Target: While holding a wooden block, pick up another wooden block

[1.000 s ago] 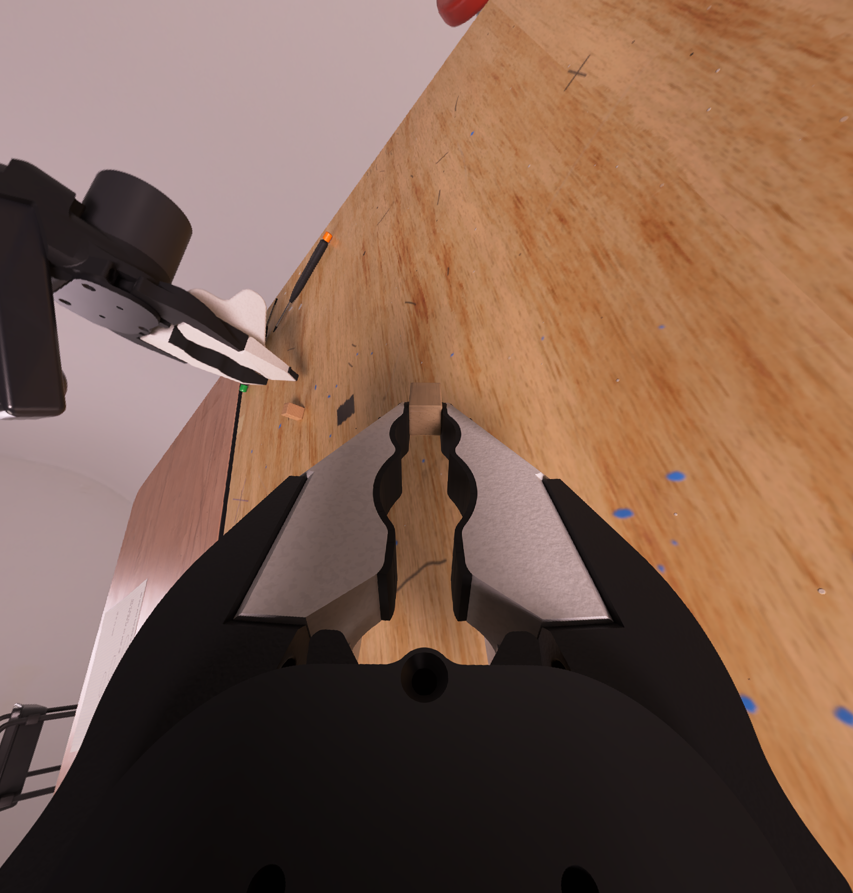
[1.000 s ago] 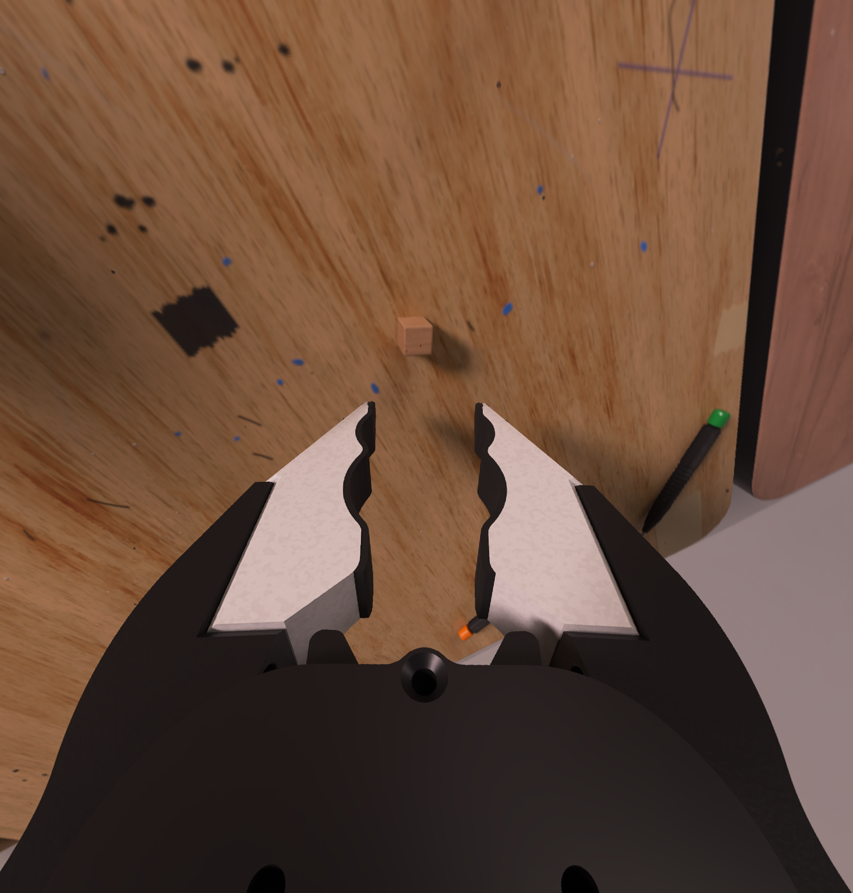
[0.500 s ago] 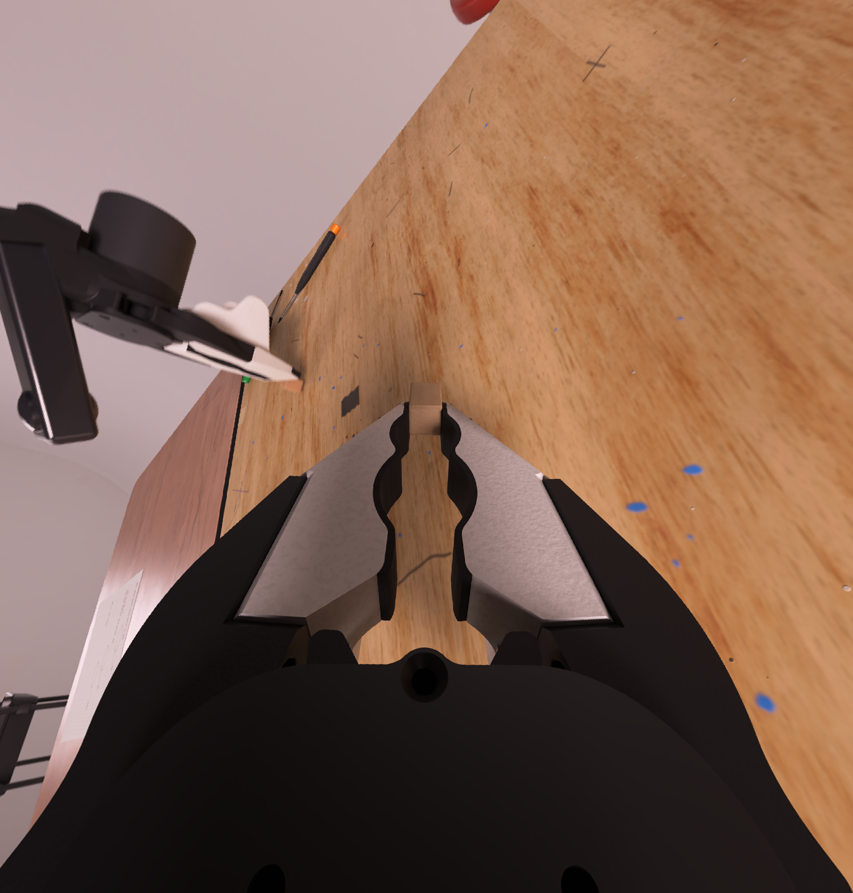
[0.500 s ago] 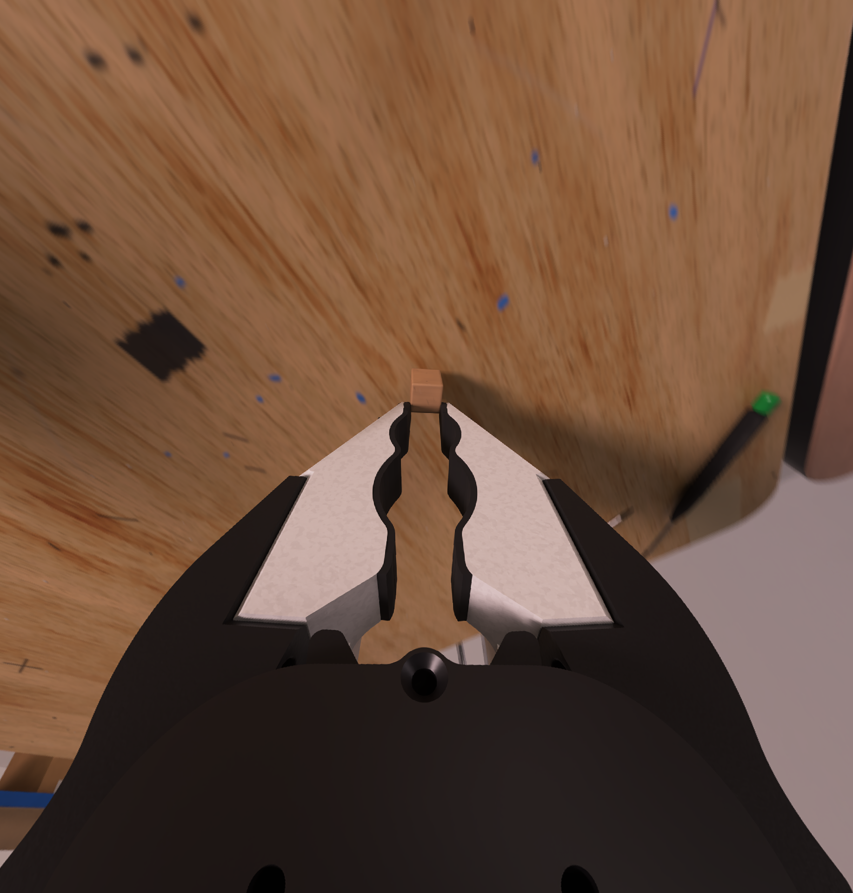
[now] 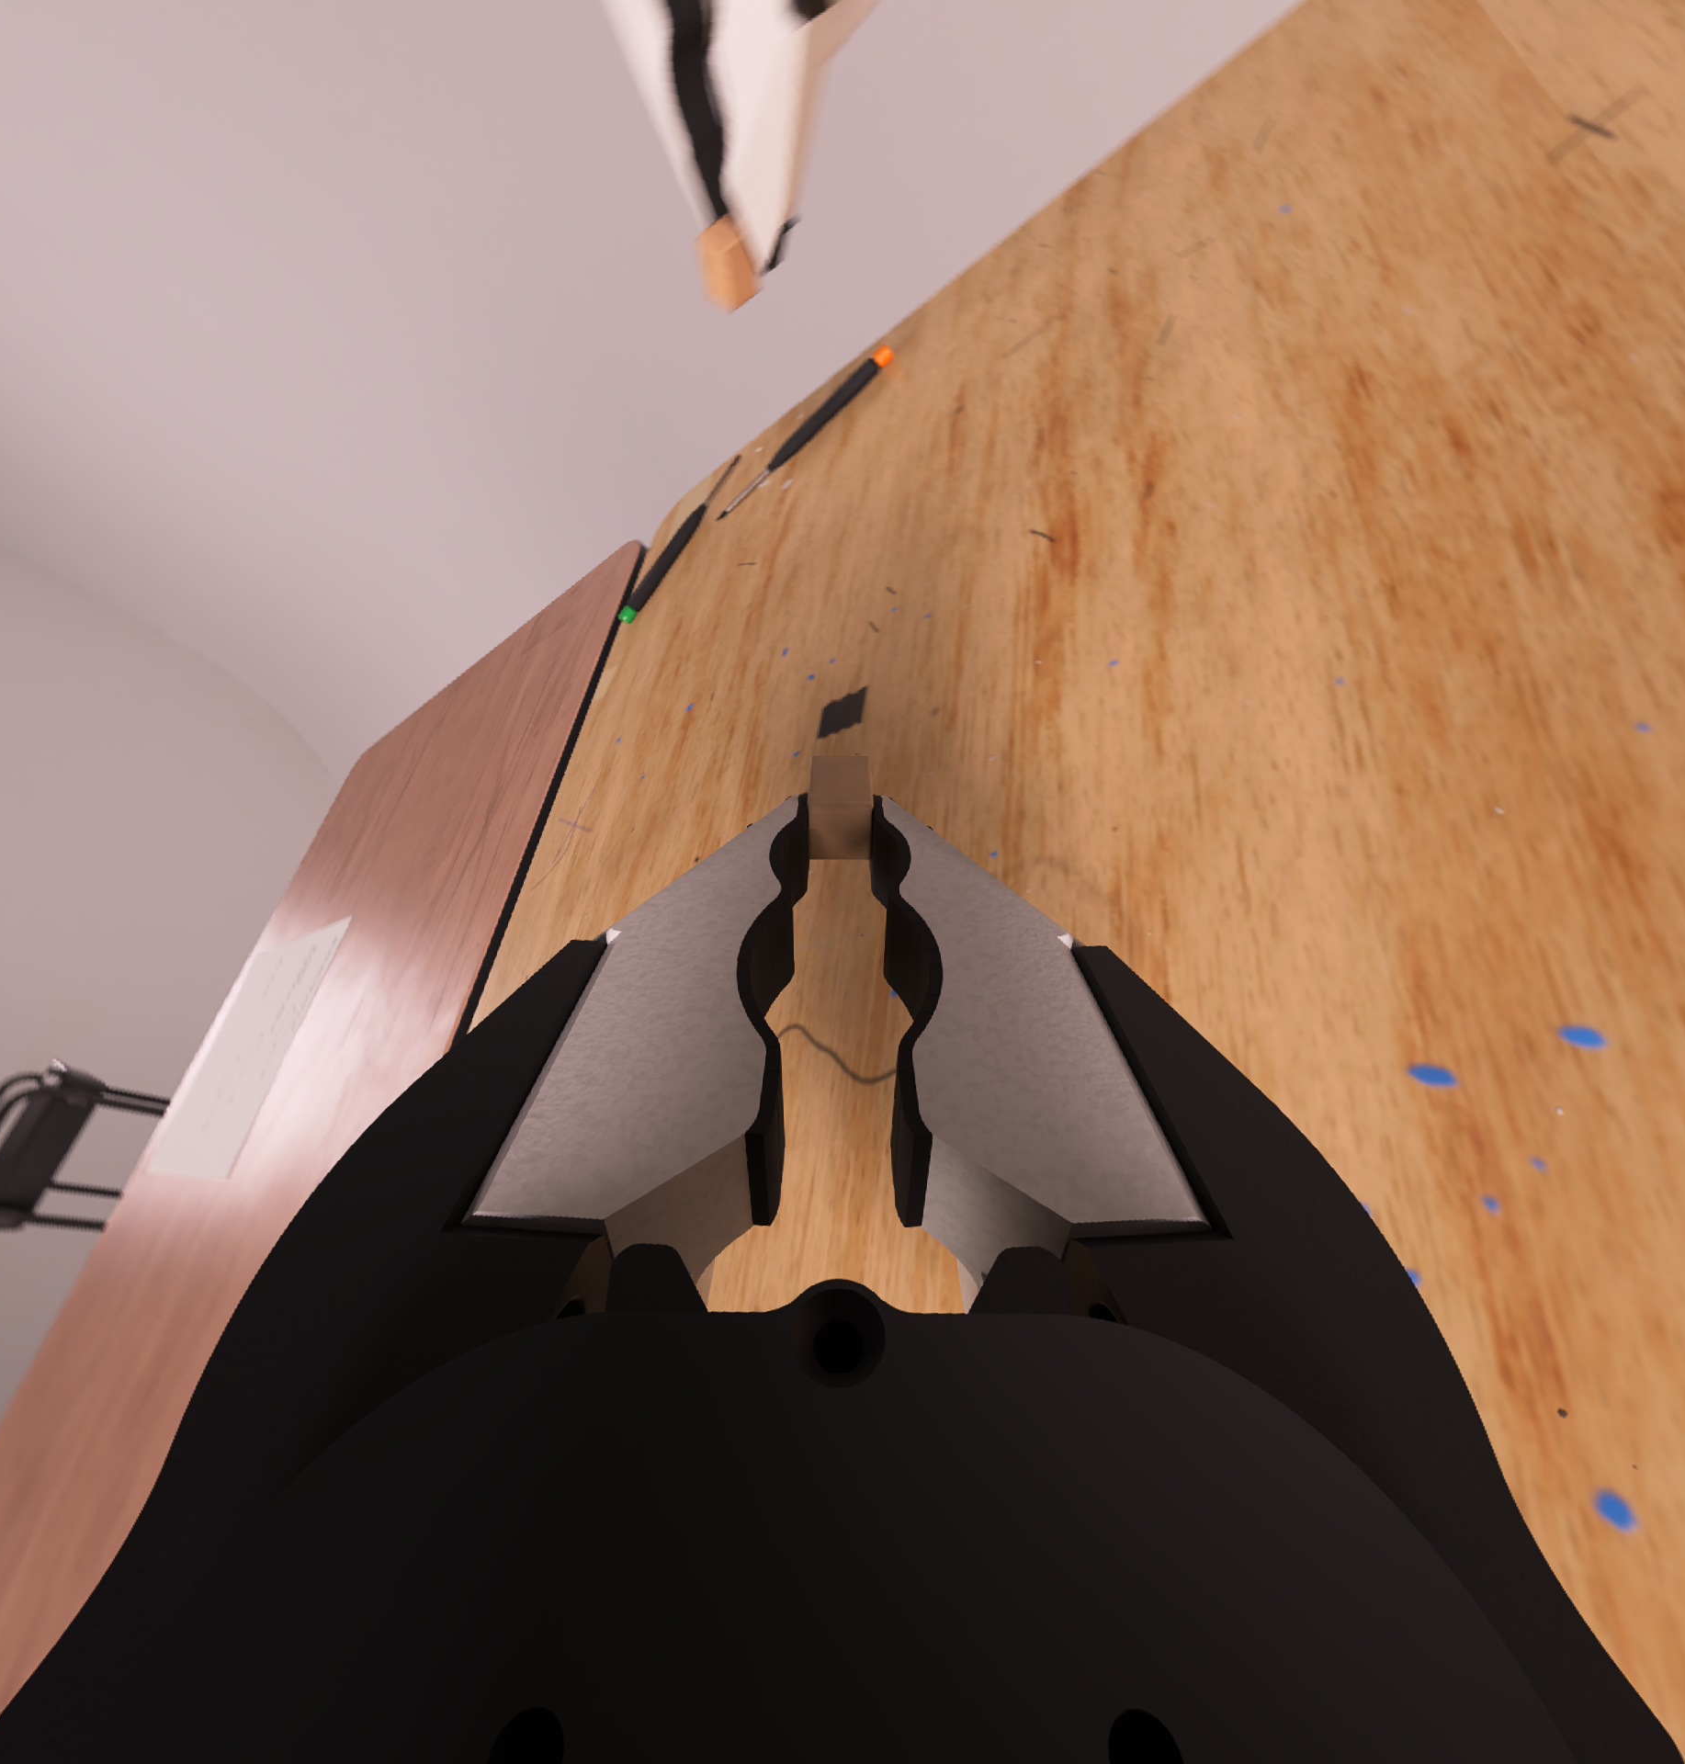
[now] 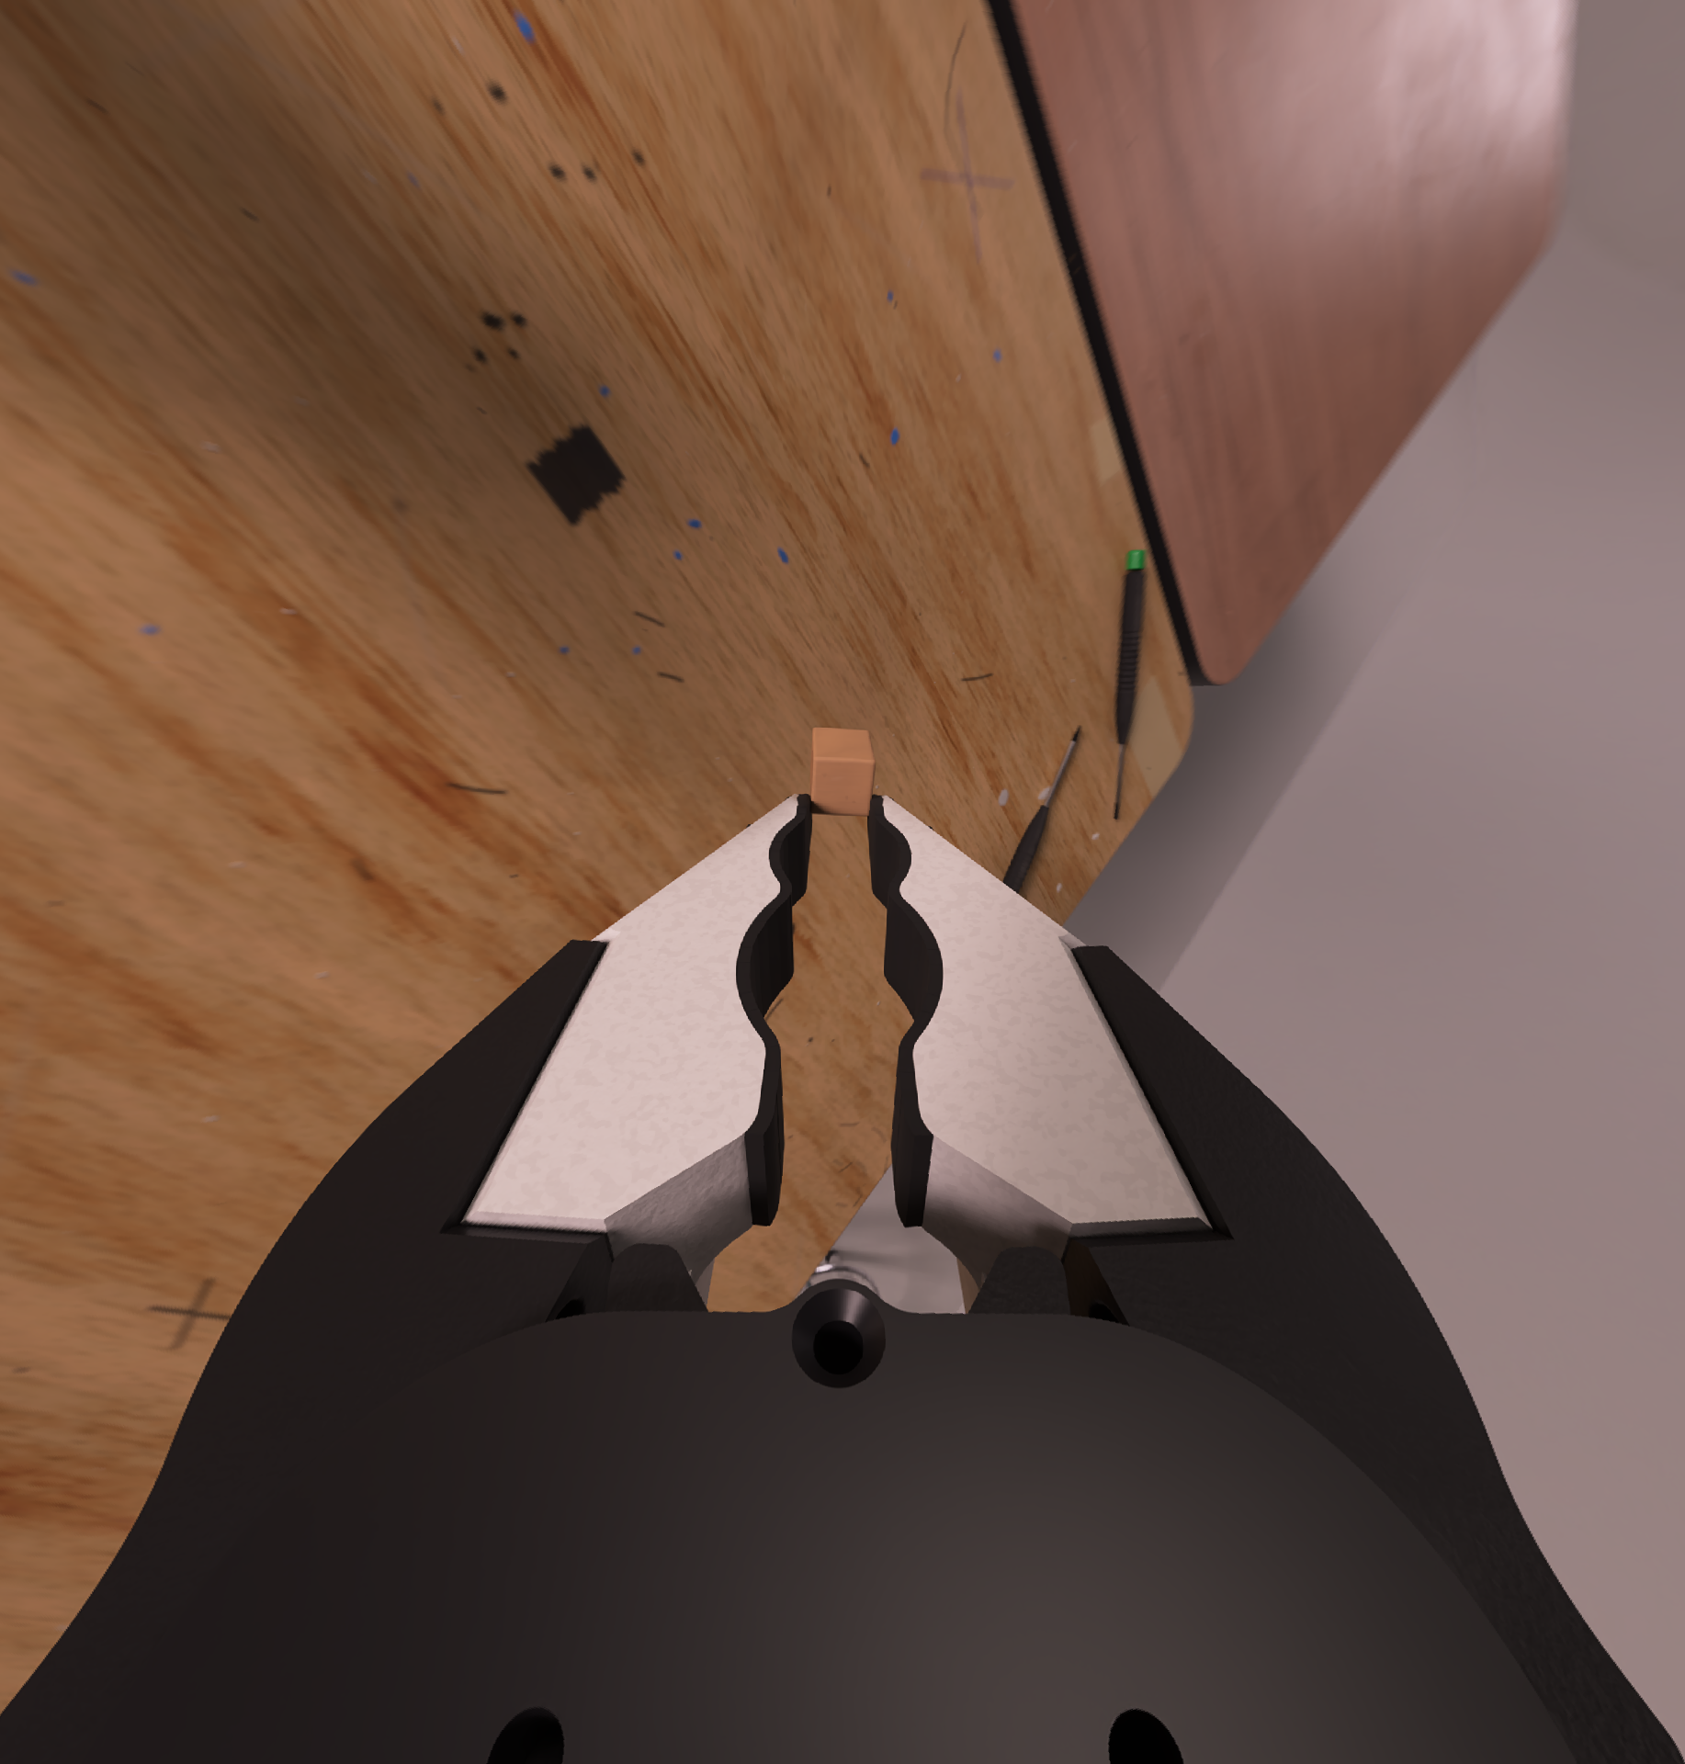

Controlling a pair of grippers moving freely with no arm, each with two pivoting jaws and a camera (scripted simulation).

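My left gripper [image 5: 839,811] is shut on a small wooden block [image 5: 837,797] at its fingertips, held above the wooden table [image 5: 1297,668]. My right gripper [image 6: 839,811] is shut on a second, lighter wooden block [image 6: 841,781] and holds it clear above the table [image 6: 342,764]. In the left wrist view the right gripper [image 5: 738,229] shows at the top, high in the air, with that block [image 5: 727,260] in its tips.
Two thin screwdriver-like tools, one with a green cap [image 6: 1130,659] and one with an orange cap [image 5: 824,410], lie near the table's rounded corner. A black square mark [image 6: 576,472] is on the tabletop. A reddish-brown table [image 5: 419,859] with a paper [image 5: 256,1040] adjoins it.
My right gripper closed on the second block on the table, then lifted it well up. My left gripper kept its block and shifted a little.
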